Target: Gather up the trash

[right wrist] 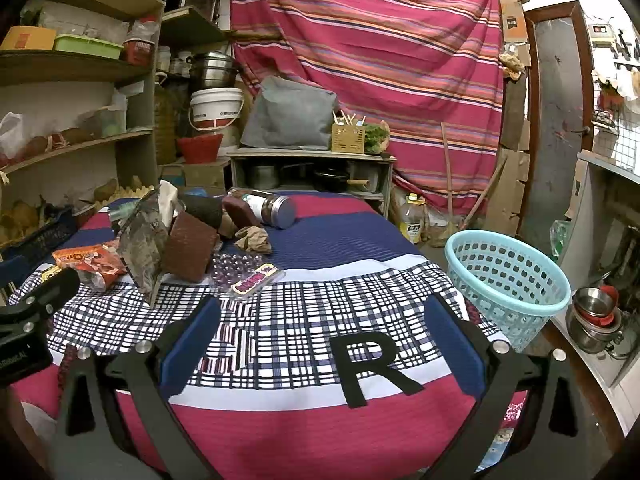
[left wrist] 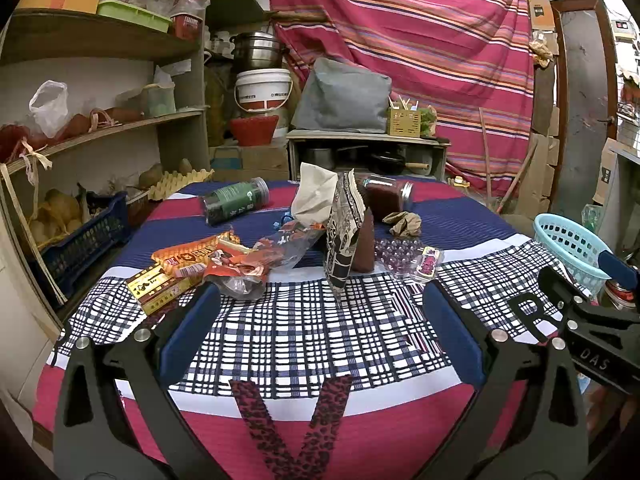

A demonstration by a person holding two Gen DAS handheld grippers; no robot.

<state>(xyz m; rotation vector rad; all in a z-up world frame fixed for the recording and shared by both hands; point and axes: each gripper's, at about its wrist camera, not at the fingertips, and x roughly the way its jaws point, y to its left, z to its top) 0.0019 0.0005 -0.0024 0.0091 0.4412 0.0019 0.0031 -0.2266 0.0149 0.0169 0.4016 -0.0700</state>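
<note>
Both grippers, left gripper (left wrist: pixel 320 320) and right gripper (right wrist: pixel 320 320), gape wide, empty. Wrappers (left wrist: pixel 208 260) at 11 o'clock, basket (right wrist: pixel 508 272) at 2, striped tablecloth (right wrist: pixel 360 240).

Light blue basket (right wrist: pixel 506 276), plaid red-and-navy tablecloth (left wrist: pixel 320 332), orange wrappers (left wrist: pixel 192 258)

Looked like a cramped home storeroom-kitchen — wooden shelves (left wrist: pixel 100 44) piled with potatoes (left wrist: pixel 60 204), stacked steel pots (left wrist: pixel 258 50), a plastic bucket (left wrist: pixel 262 90) — striped cloth (left wrist: pixel 420 40) hung behind.
</note>
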